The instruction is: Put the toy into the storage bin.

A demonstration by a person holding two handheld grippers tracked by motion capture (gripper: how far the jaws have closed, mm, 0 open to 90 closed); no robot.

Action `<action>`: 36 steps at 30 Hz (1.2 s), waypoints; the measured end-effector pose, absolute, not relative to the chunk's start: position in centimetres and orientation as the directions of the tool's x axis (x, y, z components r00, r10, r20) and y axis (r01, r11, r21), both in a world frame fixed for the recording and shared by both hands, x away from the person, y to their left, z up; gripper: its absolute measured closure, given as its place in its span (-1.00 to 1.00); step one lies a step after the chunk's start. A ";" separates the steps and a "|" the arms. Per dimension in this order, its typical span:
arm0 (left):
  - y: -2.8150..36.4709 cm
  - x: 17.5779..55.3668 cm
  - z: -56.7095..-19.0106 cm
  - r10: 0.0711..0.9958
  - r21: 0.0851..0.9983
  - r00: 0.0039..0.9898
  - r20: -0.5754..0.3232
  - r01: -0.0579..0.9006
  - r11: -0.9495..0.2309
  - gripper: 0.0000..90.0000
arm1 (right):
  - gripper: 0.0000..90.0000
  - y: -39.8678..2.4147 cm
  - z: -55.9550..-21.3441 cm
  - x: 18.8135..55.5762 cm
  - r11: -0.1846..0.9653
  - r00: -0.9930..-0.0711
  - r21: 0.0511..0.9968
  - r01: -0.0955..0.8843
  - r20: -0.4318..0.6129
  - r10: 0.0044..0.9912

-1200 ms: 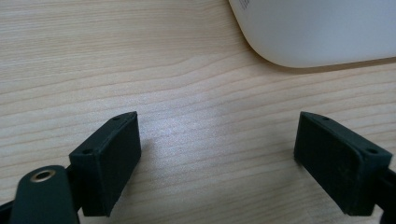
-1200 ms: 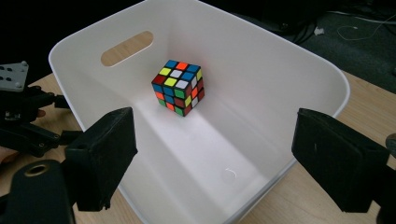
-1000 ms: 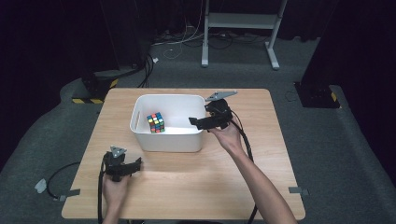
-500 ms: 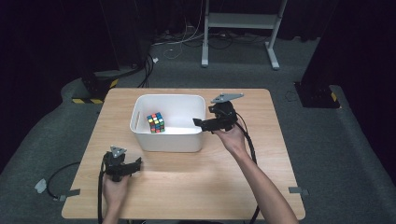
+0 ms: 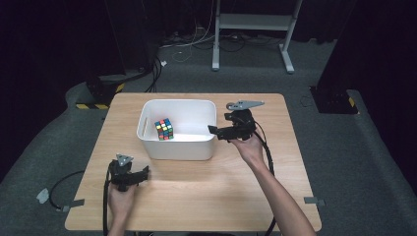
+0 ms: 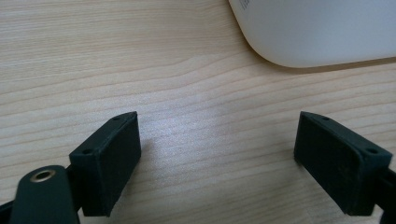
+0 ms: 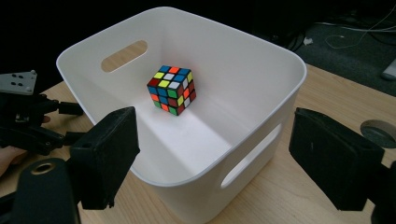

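Observation:
A scrambled colour cube (image 5: 164,129) (image 7: 171,89) lies on the floor of a white tub (image 5: 177,149) (image 7: 261,84) at the middle of the wooden table. My right gripper (image 5: 212,130) (image 7: 212,158) hovers at the tub's right rim and points in toward the cube. Its jaws have just been closing a little; they stand apart and hold nothing, with the near rim seen beyond them. My left gripper (image 5: 142,172) (image 6: 217,163) rests low over bare wood in front of the tub's left corner, open and empty. It is also seen past the tub (image 7: 28,121).
The tub has slot handles in its end walls. Bare wooden tabletop (image 5: 196,191) lies in front of the tub and to its right. A round cable hole (image 7: 378,133) sits in the table near the right gripper. Cables trail from both grippers.
The right gripper has drawn back slightly to the right, from over the tub's edge to just at its rim. The left gripper and the cube have not moved.

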State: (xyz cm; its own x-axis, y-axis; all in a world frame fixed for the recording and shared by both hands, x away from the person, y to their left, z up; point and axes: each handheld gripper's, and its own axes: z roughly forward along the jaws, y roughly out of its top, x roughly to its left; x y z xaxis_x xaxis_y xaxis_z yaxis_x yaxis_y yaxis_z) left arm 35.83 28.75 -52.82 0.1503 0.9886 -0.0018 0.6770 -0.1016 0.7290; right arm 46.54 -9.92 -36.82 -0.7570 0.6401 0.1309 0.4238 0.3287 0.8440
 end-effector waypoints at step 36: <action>28.7 35.8 -52.8 0.989 0.728 0.149 -0.001 0.678 -0.101 -0.67 | -0.60 -12.8 -36.5 44.5 0.276 -0.744 0.875 0.399 0.132 0.655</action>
